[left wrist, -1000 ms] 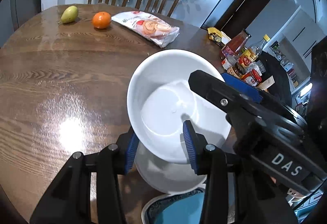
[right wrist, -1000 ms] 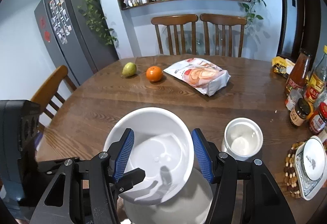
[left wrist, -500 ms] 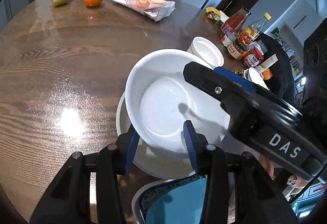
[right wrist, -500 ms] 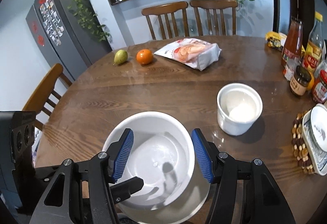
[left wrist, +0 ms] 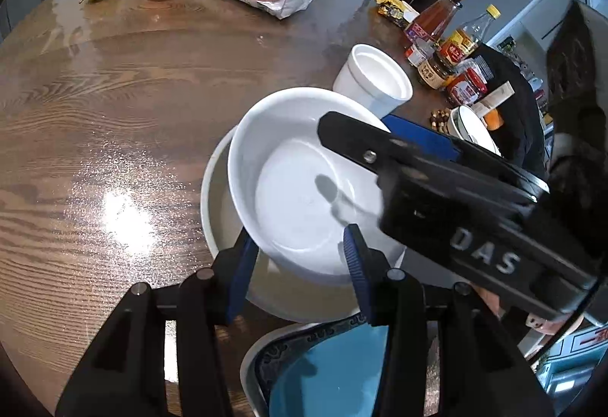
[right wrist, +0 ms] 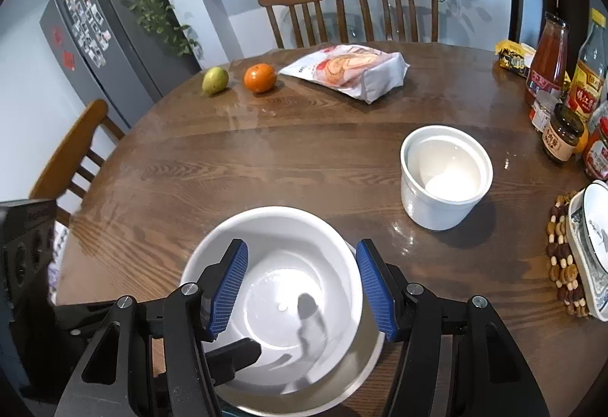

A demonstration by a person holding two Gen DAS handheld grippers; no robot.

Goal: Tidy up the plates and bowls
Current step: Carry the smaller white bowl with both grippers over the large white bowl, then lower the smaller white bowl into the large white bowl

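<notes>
Glossy white porcelain, the round deep bowl (right wrist: pixel 273 265) sits tilted inside a wider white bowl (left wrist: pixel 216 196) on the grained wooden table (right wrist: pixel 266 166). Left gripper (left wrist: pixel 300 265) straddles its near rim, jaws opening. Right gripper (right wrist: pixel 302 284) grips its sides.

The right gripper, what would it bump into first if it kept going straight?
Probably the inside of the deep white ceramic bowl, which sits between the right gripper's blue pads. Depth is unclear.
</notes>
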